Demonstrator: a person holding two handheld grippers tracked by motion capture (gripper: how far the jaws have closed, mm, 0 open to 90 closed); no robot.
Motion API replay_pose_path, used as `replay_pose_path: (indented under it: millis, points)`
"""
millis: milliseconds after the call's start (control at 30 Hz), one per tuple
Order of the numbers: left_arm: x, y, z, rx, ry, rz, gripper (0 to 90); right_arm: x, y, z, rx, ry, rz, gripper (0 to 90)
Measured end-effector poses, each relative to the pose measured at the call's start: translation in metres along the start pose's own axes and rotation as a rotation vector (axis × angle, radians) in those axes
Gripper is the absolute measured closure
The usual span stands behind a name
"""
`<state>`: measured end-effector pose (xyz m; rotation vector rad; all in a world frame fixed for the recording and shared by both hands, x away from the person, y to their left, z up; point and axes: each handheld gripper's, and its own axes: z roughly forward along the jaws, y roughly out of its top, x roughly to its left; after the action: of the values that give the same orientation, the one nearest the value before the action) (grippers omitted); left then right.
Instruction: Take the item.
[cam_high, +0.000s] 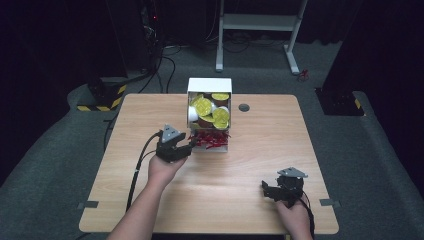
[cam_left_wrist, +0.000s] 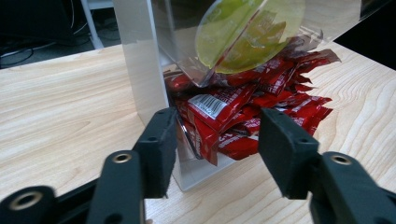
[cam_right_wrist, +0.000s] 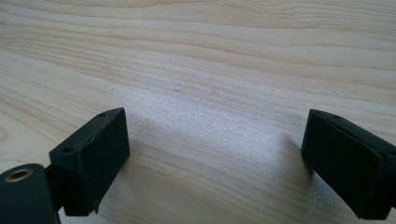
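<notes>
We start with the pale wood-grain desk (cam_high: 240, 190), which carries a clear plastic dispenser box with a white top (cam_high: 209, 86) ahead of our left claw (cam_left_wrist: 217, 140). Its upper bin holds round yellow-lidded cups (cam_high: 203, 105); at its open foot, directly in front of the left claw, lies a heap of red foil sachets (cam_left_wrist: 261, 100).

We judge the step in hand to be the pick of one sachet. The left claw stands about half open, its jaws either side of the nearest red sachet with a barcode label (cam_left_wrist: 210, 116), which hangs out of the box mouth between them; the pads do not yet press on it, and the left jaw sits close to the box's clear wall.

Our right claw (cam_right_wrist: 215, 154) rests wide open and empty over bare desk, well apart from the box.

Next, we think, the left claw must close on that one sachet alone, then draw back without snagging the wall or dragging neighbours out.
</notes>
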<state>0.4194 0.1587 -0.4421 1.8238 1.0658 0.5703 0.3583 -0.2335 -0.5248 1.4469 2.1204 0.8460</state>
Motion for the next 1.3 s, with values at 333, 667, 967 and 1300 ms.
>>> replay_pose_path:
  millis: [333,667,967,1300]
  points:
    - [-0.001,-0.002,0.009,0.014,0.01,0.012,56.2,0.0,0.0,0.0,0.001,0.0,0.003,7.7]
    - [0.0,0.001,0.009,-0.011,0.024,0.034,75.0,0.001,0.0,0.0,-0.001,-0.002,0.004,7.7]
    - [-0.002,0.001,0.01,-0.008,0.069,0.033,75.1,0.001,0.0,0.0,-0.002,-0.003,0.004,7.7]
    - [-0.003,0.002,0.012,-0.007,0.075,0.043,81.8,0.001,0.0,0.0,-0.001,-0.002,0.005,7.7]
